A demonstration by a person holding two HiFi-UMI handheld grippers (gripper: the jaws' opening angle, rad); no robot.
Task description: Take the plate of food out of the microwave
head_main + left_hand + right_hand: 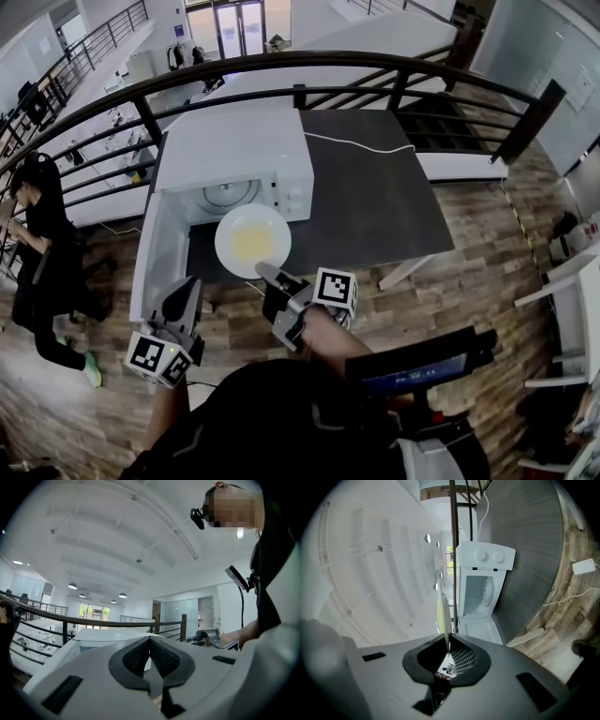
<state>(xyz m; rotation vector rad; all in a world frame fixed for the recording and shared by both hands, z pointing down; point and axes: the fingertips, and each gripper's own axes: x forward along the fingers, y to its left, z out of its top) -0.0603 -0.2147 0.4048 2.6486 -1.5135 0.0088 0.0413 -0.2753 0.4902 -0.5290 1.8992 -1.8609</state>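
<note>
A white microwave (pixel 234 150) stands on a dark grey table (pixel 394 206), its door (pixel 155 253) swung open toward me at the left. A white plate (pixel 251 240) with yellow food hangs in front of the open cavity, outside it. My right gripper (pixel 265 273) is shut on the plate's near rim. In the right gripper view the plate (pixel 443 613) shows edge-on, pinched between the pads at that gripper (pixel 448 641), with the open microwave (pixel 485 583) beyond. My left gripper (pixel 186 289) hangs by the door's near corner; in its own view, it (pixel 150 640) is shut on nothing.
A dark metal railing (pixel 281 66) curves behind the table. A white cable (pixel 361 143) runs from the microwave across the tabletop. A person in black (pixel 42 234) is on the wooden floor at the left. White furniture (pixel 572 272) stands at the right edge.
</note>
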